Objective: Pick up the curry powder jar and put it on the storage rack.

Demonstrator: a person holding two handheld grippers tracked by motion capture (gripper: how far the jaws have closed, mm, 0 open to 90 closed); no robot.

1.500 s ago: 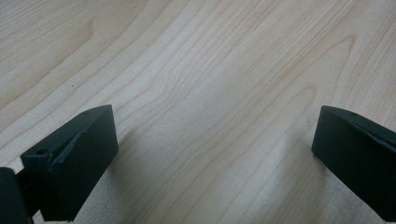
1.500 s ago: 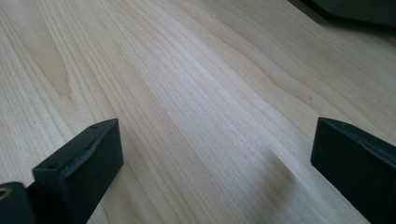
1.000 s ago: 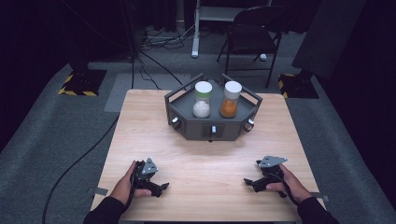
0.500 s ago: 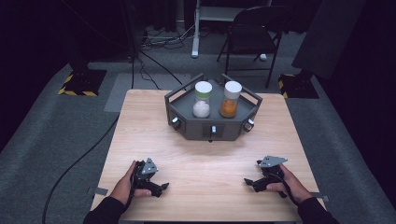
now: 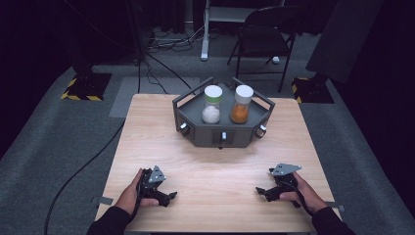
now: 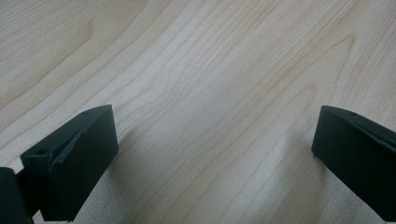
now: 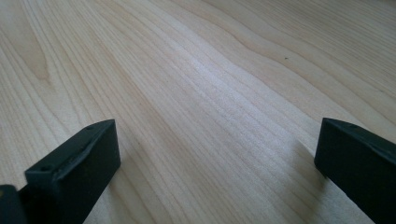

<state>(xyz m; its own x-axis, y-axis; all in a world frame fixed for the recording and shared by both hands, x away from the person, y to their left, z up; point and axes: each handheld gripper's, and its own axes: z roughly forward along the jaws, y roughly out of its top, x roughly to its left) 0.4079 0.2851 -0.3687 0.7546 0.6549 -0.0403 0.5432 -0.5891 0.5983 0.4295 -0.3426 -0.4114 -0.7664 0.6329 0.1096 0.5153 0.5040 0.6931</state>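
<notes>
A dark grey hexagonal holder (image 5: 195,128) stands at the back middle of the wooden table (image 5: 215,171). In it stand two white-capped jars, one with white powder (image 5: 212,105) and one with orange powder (image 5: 241,104). My left gripper (image 5: 169,197) rests on the table near the front left, held by a hand, jaws pointing inward. At the front right my right gripper (image 5: 261,192) lies the same way, pointing left. Both gripper views look down at bare wood between wide-apart black jaws: left gripper (image 6: 215,154), right gripper (image 7: 217,158). Both are open with nothing between them.
Knobs (image 5: 184,128) sit on the holder's front faces. Beyond the table, on grey carpet, stand a black folding chair (image 5: 264,29), cables (image 5: 166,44) and yellow-black striped stand bases (image 5: 83,85). A cable (image 5: 83,171) runs along the floor at the left.
</notes>
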